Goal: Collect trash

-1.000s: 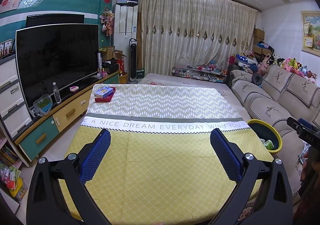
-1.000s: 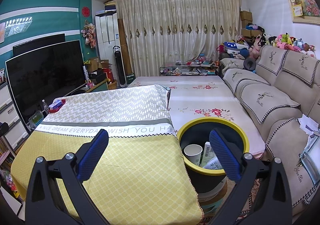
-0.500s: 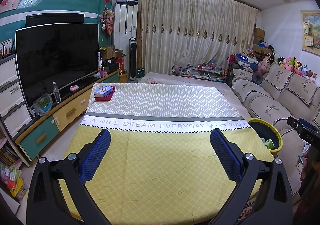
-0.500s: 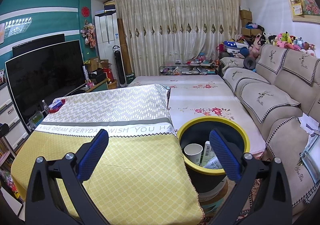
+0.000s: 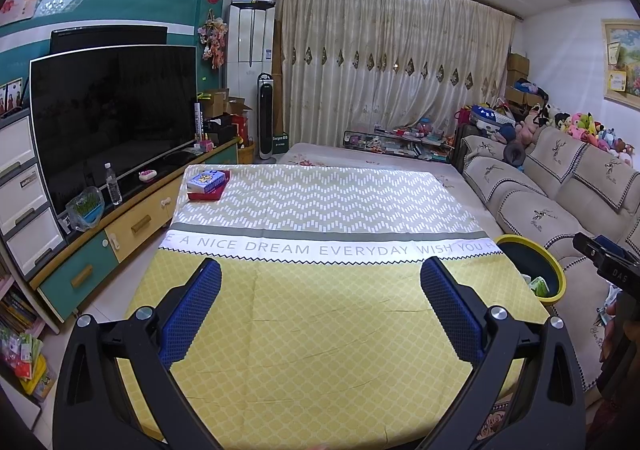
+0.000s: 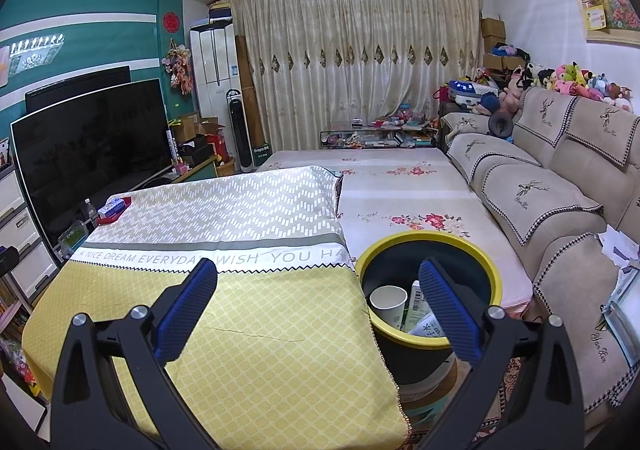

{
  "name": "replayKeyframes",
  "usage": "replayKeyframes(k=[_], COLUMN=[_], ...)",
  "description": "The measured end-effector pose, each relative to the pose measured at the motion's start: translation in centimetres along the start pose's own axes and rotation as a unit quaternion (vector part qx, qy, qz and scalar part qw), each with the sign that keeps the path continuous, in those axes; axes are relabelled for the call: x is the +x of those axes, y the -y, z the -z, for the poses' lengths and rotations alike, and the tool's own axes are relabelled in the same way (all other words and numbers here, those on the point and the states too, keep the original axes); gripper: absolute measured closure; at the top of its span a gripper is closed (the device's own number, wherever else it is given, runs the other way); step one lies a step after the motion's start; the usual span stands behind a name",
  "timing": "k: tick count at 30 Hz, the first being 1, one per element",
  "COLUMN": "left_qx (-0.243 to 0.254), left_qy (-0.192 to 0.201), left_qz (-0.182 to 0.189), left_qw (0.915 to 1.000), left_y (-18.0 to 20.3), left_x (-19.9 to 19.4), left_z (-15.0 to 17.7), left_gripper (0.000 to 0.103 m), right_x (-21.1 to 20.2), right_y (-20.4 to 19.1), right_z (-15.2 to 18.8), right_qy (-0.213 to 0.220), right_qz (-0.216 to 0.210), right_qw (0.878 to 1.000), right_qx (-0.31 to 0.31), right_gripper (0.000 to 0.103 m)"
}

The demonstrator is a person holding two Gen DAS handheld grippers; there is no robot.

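While both hand-held grippers hover above the tabletop [image 5: 320, 322] with jaws spread wide and nothing between them, the collected trash sits in the yellow-rimmed bin [image 6: 430, 246] just beside the tabletop's right edge: a paper cup [image 6: 388, 300] and a few cartons show inside. The left hand-held gripper [image 5: 320, 292] faces bare yellow cloth; the right hand-held gripper [image 6: 318, 288] straddles the cloth edge and the bin. No loose trash shows on the cloth, so the main risk is a mistaken grasp of the boxes [image 5: 208, 186] at the far left corner, which appear to be kept items. A low sweep could also snag the cloth or knock the bin.
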State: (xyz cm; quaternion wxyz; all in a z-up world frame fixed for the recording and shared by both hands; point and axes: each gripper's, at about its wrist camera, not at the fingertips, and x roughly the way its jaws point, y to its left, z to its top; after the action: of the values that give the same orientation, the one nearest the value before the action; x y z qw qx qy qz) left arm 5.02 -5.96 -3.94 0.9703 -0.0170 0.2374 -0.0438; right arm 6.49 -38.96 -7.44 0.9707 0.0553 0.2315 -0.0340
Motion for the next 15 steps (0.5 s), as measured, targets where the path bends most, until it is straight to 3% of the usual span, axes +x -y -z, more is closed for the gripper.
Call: replayKeyframes(k=[15], left_qx=[0.003], left_qy=[-0.003], left_qz=[0.000], left_qw=[1.0000], left_y=[0.02], left_x=[0.27], left_z=[-0.04], left_gripper=[0.005], right_x=[0.21], right_y=[-0.31], right_z=[0.23], right_qy=[-0.002], right_qz=[-0.001], right_qw=[1.000], right_qx=[-0.001], right_gripper=[0.007])
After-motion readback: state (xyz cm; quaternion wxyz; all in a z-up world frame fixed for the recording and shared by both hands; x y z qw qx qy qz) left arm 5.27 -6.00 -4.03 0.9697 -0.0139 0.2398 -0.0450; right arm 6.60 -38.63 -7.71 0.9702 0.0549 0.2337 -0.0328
